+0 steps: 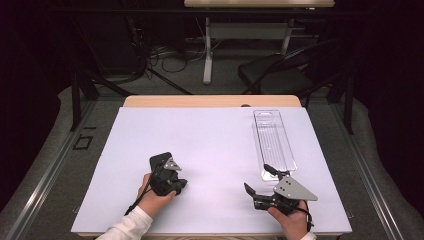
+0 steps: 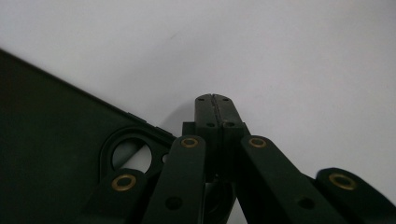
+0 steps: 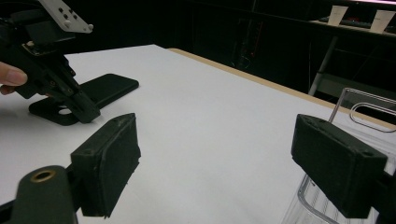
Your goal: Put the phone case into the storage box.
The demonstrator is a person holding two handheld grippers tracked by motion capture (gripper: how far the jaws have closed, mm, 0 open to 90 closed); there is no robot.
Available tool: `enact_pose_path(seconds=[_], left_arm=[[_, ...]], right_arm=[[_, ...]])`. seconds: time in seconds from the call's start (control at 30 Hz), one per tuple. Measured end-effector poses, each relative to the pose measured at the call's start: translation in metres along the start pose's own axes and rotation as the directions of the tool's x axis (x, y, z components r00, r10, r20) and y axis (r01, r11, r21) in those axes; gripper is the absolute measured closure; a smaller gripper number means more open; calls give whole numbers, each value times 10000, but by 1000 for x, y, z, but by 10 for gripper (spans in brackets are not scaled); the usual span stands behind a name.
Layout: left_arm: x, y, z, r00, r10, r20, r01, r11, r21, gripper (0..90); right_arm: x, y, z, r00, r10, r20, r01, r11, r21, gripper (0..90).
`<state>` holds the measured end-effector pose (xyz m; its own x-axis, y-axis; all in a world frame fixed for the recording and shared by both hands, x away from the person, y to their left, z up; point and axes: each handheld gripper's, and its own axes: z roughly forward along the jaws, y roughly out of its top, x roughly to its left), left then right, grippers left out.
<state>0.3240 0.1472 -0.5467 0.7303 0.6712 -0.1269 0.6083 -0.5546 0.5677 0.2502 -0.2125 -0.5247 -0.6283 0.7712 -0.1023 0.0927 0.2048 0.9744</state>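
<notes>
**A:** What sits nearest the camera in the high view?

**B:** Two hands at the bottom edge. At lower left, the left gripper (image 1: pixel 176 186) points down at the white table cover (image 1: pixel 210 145), its jaws pressed together with nothing between them, as the left gripper view (image 2: pixel 215 100) confirms. At lower right, the right gripper (image 1: pixel 257 180) lies nearly level, its jaws spread wide and empty.

**A:** And the black phone case?

**B:** It lies flat on the cover at the left gripper, just left of centre in the high view (image 1: pixel 160 161). In the left gripper view it fills the lower left (image 2: pixel 56 149), its camera cut-out just beside the closed tips. The right gripper view places it at upper left (image 3: pixel 100 91), under the left gripper (image 3: pixel 86 112).

**A:** Farther back?

**B:** A clear plastic package (image 1: pixel 272 142) stretches away on the right half of the cover; its near end sits close to the right gripper's far jaw. The right gripper view shows it at the lower right (image 3: pixel 364 116), behind one pad. Beyond the table edge stand a dark chair (image 1: pixel 280 75) and a desk leg (image 1: pixel 207 50).
</notes>
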Motion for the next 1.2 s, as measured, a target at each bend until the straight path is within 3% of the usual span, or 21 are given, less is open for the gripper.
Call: enact_pose_path(seconds=[0.4, 0.63, 1.2], left_arm=[[3, -26, -20, 9996, -109, -271, 111, 9999, 59, 900], [9, -40, -31, 9984, -375, -414, 377, 9993, 39, 900], [35, -64, -51, 9874, -1376, -779, 1346, 9900, -425, 900]], right_arm=[[0, 0, 0, 10000, 25, 4, -25, 10000, 8, 142], [0, 0, 0, 10000, 35, 2, -35, 10000, 20, 142], [0, 0, -1, 10000, 28, 15, -28, 10000, 11, 142]])
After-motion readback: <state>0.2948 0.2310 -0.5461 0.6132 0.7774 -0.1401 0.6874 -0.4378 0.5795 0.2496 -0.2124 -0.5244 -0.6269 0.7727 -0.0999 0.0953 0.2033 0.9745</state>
